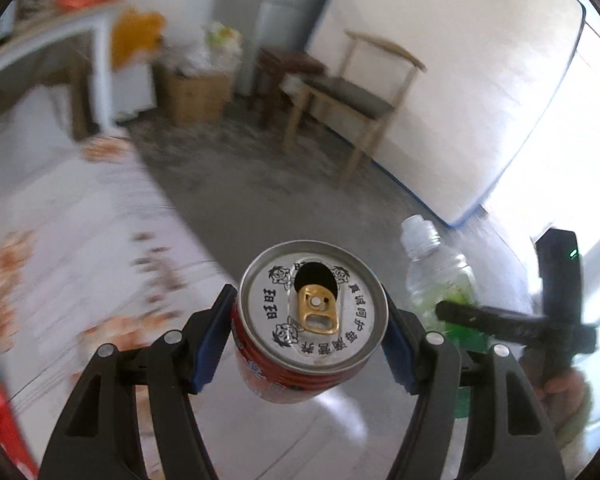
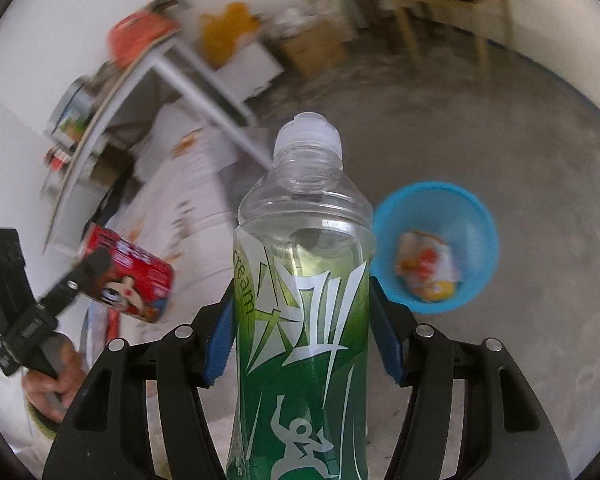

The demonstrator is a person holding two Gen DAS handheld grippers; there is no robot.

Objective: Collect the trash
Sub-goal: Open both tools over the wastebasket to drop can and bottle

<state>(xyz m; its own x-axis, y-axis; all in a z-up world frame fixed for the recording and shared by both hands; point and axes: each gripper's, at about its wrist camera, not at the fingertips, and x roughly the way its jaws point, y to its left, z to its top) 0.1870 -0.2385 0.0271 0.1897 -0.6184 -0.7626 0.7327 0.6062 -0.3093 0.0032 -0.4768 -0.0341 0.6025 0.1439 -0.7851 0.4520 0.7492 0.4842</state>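
Concrete floor point(image 2: 480, 152) fills most of the right wrist view, grey and mottled. A white mattress point(image 1: 440, 80) leans upright against the far wall, with a wooden chair point(image 1: 352, 96) standing in front of it. A bed with a white, orange-flowered sheet point(image 1: 60, 240) lies along the left of the left wrist view; background blurred in both views.

Blue basket point(image 2: 476, 216) sits on the floor, to the right of the bottle in the right wrist view. One crumpled wrapper point(image 2: 426, 266), white with orange and yellow, lies inside it.

Right gripper point(image 2: 302, 334): jaws partly open, blue pads pressed on both sides of a clear plastic bottle point(image 2: 304, 280) with a green label. Bottle upright between the fingers, cap on, held in the air above the floor, near the basket but not over it.

Left gripper point(image 1: 310, 328): jaws partly open, blue pads clamped on the sides of a red drink can point(image 1: 312, 308). Can top faces the camera; tab gold, mouth opened. Can is off any surface, held over the pale floor beside the bed.

The two grippers are side by side, apart, each visible in the other's view. A hand point(image 2: 50, 380) grips the left gripper's handle.
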